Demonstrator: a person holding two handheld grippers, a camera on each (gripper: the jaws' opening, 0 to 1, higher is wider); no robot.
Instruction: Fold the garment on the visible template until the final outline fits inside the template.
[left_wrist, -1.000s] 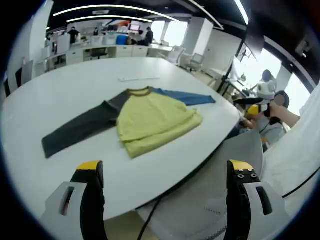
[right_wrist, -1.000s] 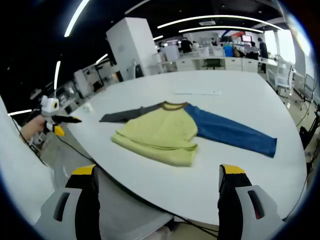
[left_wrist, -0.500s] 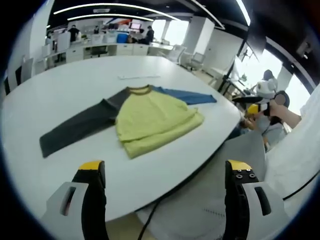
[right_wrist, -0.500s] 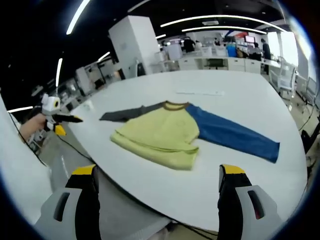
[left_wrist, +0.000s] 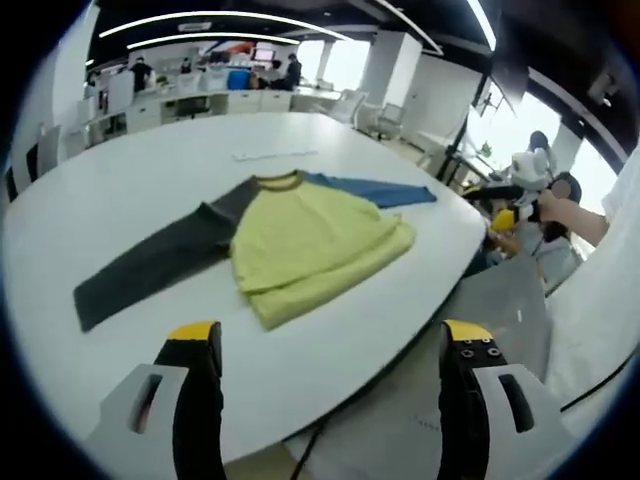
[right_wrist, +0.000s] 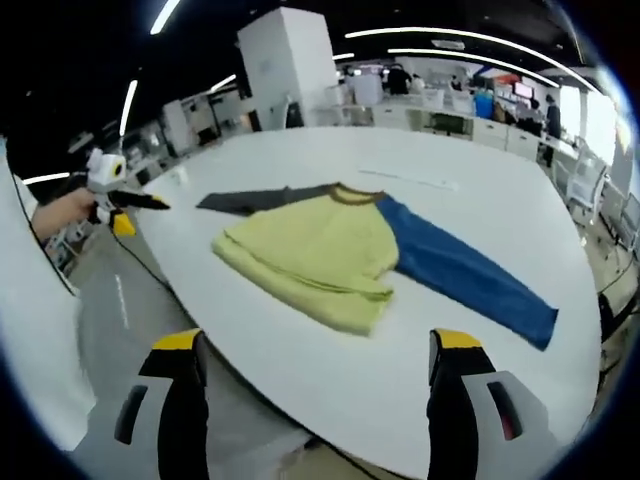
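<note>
Both grippers edge nearer the round white table | yellow-bodied shirt with grey and blue sleeves flat on it | left gripper, right gripper gape, empty

Closing in slightly on the garment from both sides, left gripper and right gripper tilting a touch lower toward the white table than a second ago. Jaws as wide apart as before. In the right gripper view, left gripper riding higher and nearer the table edge.
</note>
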